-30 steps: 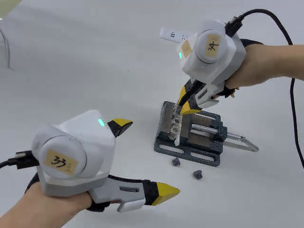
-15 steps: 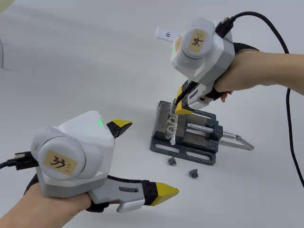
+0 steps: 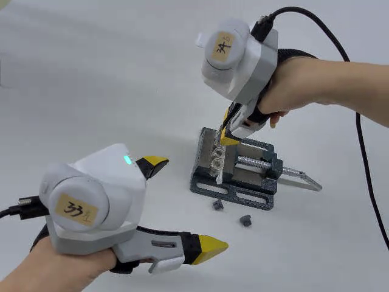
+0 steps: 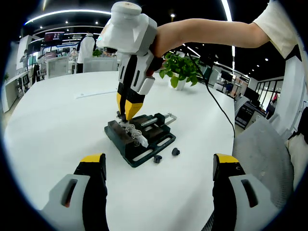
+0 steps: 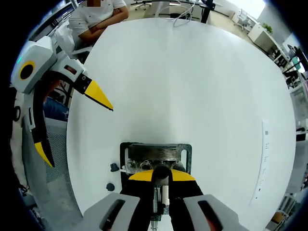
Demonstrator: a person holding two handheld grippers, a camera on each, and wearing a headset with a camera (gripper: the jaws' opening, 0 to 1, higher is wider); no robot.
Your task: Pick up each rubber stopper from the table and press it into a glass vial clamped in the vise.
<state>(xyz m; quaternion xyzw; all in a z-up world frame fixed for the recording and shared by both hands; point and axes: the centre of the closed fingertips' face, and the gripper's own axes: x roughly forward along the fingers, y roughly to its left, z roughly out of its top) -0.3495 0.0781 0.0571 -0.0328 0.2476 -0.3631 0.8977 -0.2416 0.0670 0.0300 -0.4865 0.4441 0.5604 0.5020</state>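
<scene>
While left gripper [image 3: 189, 203] hovers at 7 o'clock, jaws wide apart, I see right gripper [image 3: 227, 137] pinching a stopper [image 5: 161, 171] at the vials [image 3: 217, 159] in the vise [image 3: 234, 188], body rolled toward 11 since before; spare stoppers [image 3: 217, 205] at its 6.

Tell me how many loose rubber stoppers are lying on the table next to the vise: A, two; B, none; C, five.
A: one dark stopper and a second stopper lie apart on the table, just in front of the vise.
</scene>
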